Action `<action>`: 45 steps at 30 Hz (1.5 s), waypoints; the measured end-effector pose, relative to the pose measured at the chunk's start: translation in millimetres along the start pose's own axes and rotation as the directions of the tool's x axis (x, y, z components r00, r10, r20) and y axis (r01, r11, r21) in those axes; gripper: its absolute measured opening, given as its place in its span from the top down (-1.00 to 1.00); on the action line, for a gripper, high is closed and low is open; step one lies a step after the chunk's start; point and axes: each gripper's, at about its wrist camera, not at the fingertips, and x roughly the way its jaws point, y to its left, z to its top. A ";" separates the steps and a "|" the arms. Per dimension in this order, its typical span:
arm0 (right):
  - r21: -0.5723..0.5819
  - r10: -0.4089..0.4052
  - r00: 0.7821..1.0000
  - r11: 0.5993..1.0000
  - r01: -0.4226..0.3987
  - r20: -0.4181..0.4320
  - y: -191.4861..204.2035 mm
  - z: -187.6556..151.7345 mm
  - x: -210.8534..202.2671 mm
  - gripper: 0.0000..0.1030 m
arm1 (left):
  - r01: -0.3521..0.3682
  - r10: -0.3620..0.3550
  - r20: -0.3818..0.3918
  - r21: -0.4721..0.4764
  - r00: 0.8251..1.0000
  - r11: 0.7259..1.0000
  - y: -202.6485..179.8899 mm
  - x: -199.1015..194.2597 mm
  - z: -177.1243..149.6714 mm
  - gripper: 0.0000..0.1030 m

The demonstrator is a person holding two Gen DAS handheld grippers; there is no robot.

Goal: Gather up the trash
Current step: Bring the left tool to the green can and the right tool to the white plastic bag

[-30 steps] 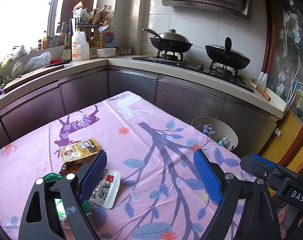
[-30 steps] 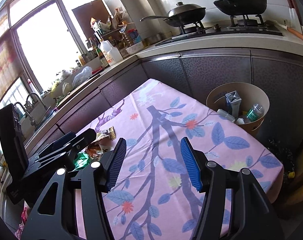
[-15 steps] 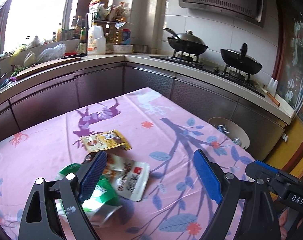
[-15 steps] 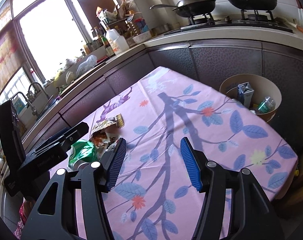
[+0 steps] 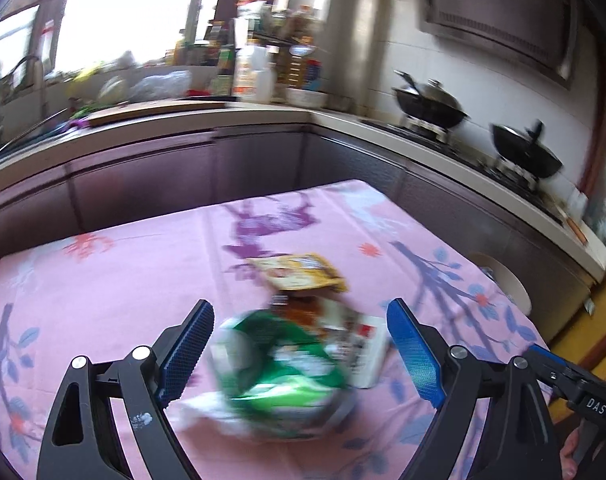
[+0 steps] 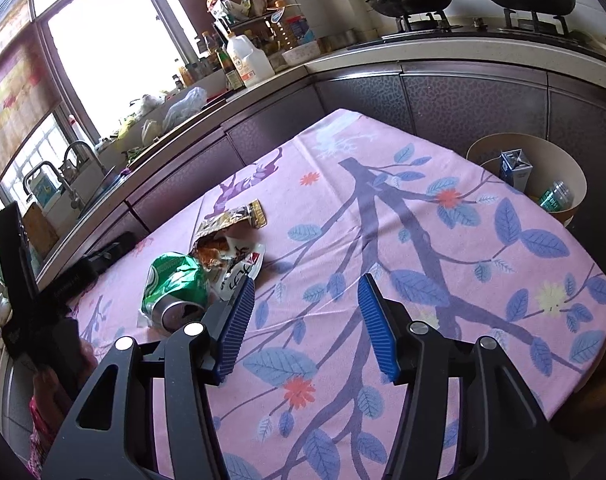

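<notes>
So the table [image 6: 443, 240] sits right by the bin [image 6: 575, 200], handy for dumping. The trash pile, green can [image 5: 279, 376] plus wrappers [image 5: 299, 276], now lies between the left tongs' [image 5: 299, 352] wide-open jaws, not gripped; a second ago it was off to their left. The right tongs [image 6: 303, 320] are empty, jaws closing, pile just left of them.

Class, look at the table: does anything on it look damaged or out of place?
Yes. A green can lies crushed on its side on the pink tablecloth, beside torn-open snack wrappers. It is litter left in a heap, not yet in the bin.
</notes>
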 end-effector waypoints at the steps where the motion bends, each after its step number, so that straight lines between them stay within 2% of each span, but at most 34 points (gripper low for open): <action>1: -0.001 0.002 1.000 1.000 -0.002 -0.006 0.9 -2.1 1.6 0.04 | -0.028 0.028 0.002 -0.025 1.000 0.999 14.9 -1.9 -1.0 -0.70; 7: -0.021 0.042 0.996 0.999 -0.044 -0.078 7.4 -14.4 20.7 0.33 | -0.159 0.153 -0.049 -0.162 0.987 0.974 87.9 -2.2 -17.1 -0.54; 12: -0.106 0.084 0.986 0.989 -0.099 -0.144 32.8 -22.6 42.1 0.52 | -0.188 0.168 -0.105 -0.223 0.980 0.957 116.2 0.7 -37.8 -0.50; 16: -0.160 0.127 0.974 0.974 -0.158 -0.190 60.5 -8.8 74.1 0.53 | -0.195 0.167 -0.134 -0.239 0.977 0.951 123.4 0.7 -48.4 -0.47; 19: -0.108 0.212 0.938 0.962 -0.249 -0.274 80.3 6.7 108.8 0.47 | -0.199 0.174 -0.126 -0.237 0.977 0.951 125.3 -8.0 -49.9 -0.47; 21: -0.057 0.238 0.918 0.962 -0.269 -0.316 92.7 12.8 135.2 0.47 | -0.207 0.183 -0.120 -0.233 0.976 0.950 127.8 -14.0 -50.1 -0.47; 24: 0.002 0.313 0.877 0.942 -0.335 -0.364 115.1 11.9 156.5 0.47 | -0.225 0.201 -0.117 -0.248 0.973 0.942 136.3 -23.0 -50.6 -0.47; 27: -0.072 0.416 0.823 0.876 -0.477 -0.387 162.0 1.0 149.6 0.46 | -0.240 0.216 -0.118 -0.276 0.969 0.931 148.6 -31.9 -52.7 -0.47; 30: -0.127 0.451 0.791 0.832 -0.540 -0.412 183.9 -13.8 139.2 0.46 | -0.250 0.223 -0.124 -0.294 0.967 0.922 157.1 -35.6 -54.3 -0.47; 33: -0.094 0.446 0.793 0.846 -0.525 -0.415 170.5 -20.4 138.2 0.46 | -0.254 0.225 -0.128 -0.308 0.966 0.917 161.8 -37.7 -57.4 -0.47; 39: -0.019 0.418 0.813 0.885 -0.464 -0.405 129.2 -37.3 130.0 0.46 | -0.265 0.229 -0.151 -0.296 0.962 0.918 160.6 -31.9 -64.1 -0.48; 43: -0.016 0.388 0.837 0.904 -0.427 -0.387 108.0 -42.8 121.9 0.46 | -0.290 0.253 -0.163 -0.274 0.954 0.917 158.2 -28.9 -70.0 -0.49; 45: -0.048 0.354 0.858 0.916 -0.398 -0.372 102.9 -44.7 115.4 0.46 | -0.302 0.263 -0.171 -0.270 0.949 0.914 158.9 -28.0 -72.7 -0.49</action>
